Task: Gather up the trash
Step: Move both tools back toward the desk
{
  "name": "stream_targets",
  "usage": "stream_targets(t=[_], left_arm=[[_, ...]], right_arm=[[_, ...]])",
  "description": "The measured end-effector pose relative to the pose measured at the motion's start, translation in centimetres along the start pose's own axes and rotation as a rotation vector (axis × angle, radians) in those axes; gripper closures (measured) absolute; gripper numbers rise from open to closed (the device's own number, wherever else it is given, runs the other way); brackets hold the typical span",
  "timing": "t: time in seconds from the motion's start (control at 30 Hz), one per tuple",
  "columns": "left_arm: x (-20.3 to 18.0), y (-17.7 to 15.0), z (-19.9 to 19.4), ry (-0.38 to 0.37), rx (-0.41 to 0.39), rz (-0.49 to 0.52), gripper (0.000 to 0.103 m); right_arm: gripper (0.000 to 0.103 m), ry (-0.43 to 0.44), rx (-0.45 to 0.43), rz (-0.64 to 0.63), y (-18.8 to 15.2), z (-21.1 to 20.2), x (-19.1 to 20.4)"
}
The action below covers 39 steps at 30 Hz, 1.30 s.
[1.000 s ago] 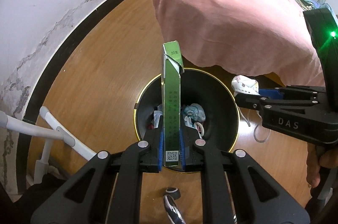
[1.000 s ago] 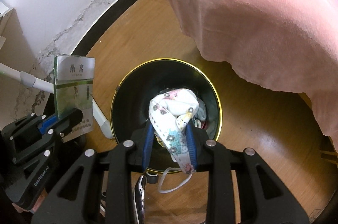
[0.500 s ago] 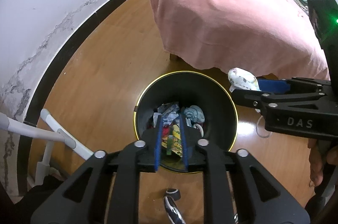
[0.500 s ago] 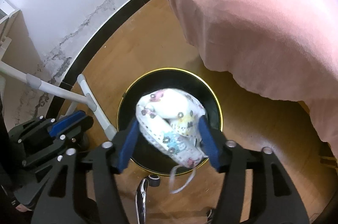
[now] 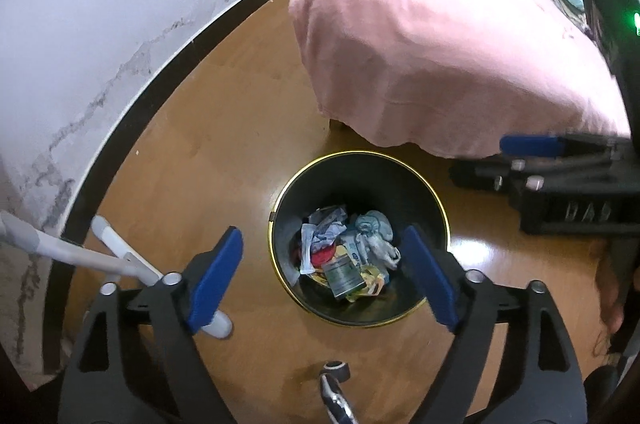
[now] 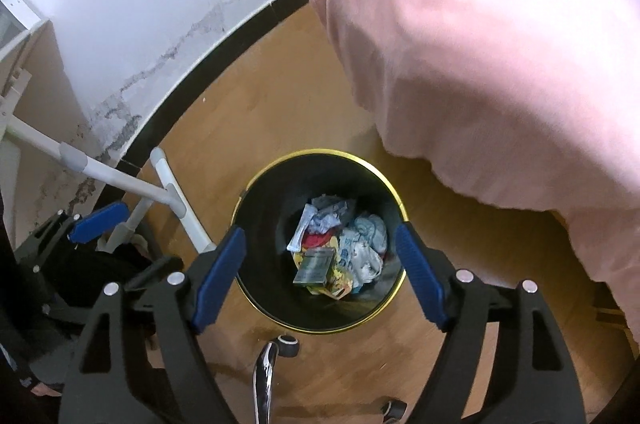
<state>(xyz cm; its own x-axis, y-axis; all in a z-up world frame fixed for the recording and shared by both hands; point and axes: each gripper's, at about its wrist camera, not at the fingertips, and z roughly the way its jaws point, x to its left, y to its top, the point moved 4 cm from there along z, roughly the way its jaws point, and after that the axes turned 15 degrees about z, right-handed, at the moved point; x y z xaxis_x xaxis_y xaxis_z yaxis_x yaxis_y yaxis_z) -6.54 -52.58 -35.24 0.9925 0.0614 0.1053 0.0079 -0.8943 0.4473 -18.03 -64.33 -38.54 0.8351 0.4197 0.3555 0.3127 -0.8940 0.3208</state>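
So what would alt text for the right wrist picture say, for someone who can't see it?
Looking down between the open, empty jaws of the right gripper, a black bin with a gold rim stands on a wooden floor, holding crumpled wrappers, a small green box and a patterned face mask. A pink cloth hangs at right; the left gripper shows at the left edge.

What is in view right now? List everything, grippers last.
bin: one, black with gold rim, on the floor below both grippers
trash: mixed pile, inside the bin
green box: one, on top of the pile
patterned mask: one, white, in the bin
pink cloth: one, draped behind the bin
white frame: one, by the wall
left gripper: open, empty, jaws just opened
right gripper: open, empty, jaws just opened
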Motion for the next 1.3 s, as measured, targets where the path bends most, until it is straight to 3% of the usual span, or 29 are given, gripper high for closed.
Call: stream_targets(t=[0.03,0.17,0.33,0.5,0.6,0.8,0.87,1.03,1.3], left_arm=[[-0.5,0.3,-0.7,0.002,-0.005,0.023,0.012],[-2.9,2.2,-4.8,-0.028,-0.036,0.102,0.010],[-3.7,4.7,-13.2,-0.007,-0.152,0.151,0.009],[-0.3,4.5,-21.4,0.069,-0.234,0.077,0.009],[4.7,2.4,-26.2,0.188,-0.234,-0.035,0.007],[19.6,-7.8,-34.3,0.491,-0.153,-0.443,0.007],[25.0,-12.9,-36.6,0.596,-0.096,-0.600,0.007],[35.8,-25.0,-40.1,0.779,0.051,-0.953,0.007],[46.0,-34.6,-40.3,0.821,0.145,-1.246,0.007]], right_arm=[[0.023,0.004,-0.015,-0.003,0.2,-0.9,-0.1],[0.016,0.011,-0.104,-0.015,1.7,-6.0,-1.0],[0.013,-0.001,-0.205,-0.058,3.6,-12.3,-1.0],[0.012,0.048,-0.300,-0.162,4.6,-18.0,3.9],[0.012,0.114,-0.335,-0.260,4.3,-20.2,9.5],[0.010,0.302,-0.356,-0.478,1.6,-21.9,23.8],[0.010,0.375,-0.333,-0.543,0.2,-21.7,29.0],[0.010,0.500,-0.256,-0.677,-4.2,-20.5,40.2],[0.010,0.526,-0.141,-0.922,-11.1,-16.0,54.4]])
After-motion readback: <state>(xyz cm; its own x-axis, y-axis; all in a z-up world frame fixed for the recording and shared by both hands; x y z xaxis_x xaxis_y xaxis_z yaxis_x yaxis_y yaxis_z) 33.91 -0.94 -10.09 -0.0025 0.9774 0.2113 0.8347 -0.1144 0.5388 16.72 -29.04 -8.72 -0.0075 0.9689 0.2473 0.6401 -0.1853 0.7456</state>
